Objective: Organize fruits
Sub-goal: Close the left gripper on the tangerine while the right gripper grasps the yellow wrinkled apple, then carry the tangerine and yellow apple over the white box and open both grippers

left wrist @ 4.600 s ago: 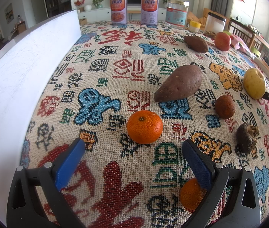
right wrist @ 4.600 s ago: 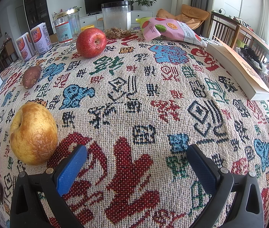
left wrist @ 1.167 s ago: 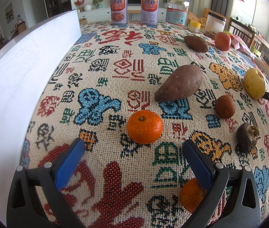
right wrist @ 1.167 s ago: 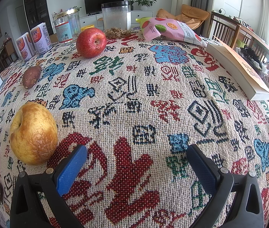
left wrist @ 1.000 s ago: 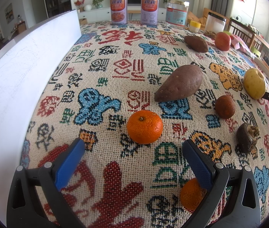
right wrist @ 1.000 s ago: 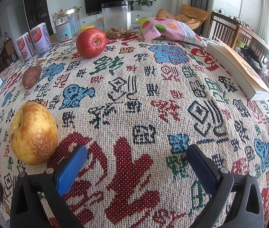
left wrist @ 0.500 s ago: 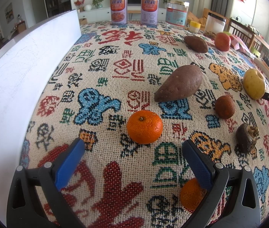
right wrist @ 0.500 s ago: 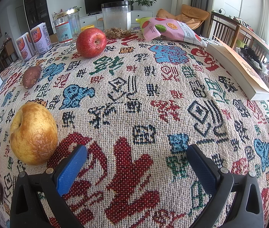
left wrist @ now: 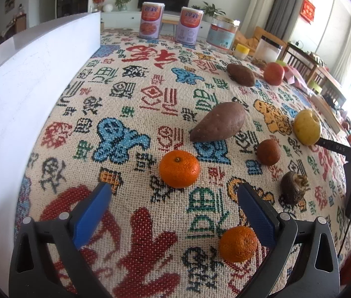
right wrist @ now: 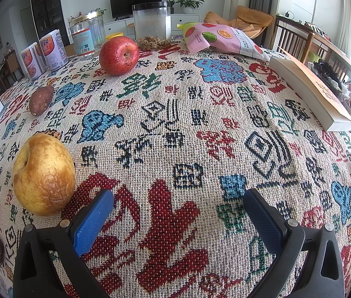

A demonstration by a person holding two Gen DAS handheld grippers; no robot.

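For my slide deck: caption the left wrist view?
Open left gripper hovers before a round orange mandarin on the patterned woven tablecloth.

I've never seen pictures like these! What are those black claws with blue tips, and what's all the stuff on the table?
Those claws are two grabbing tools, one in each of a person's hands. Each carries a camera looking along its fingers, so each picture is one tool's view. The left gripper and right gripper are both open and hold nothing. On the patterned woven tablecloth lie a round orange mandarin, a long brown sweet potato, a wrinkled yellow pear and a red apple. Farther back lie a pink snack bag and a closed thick book.
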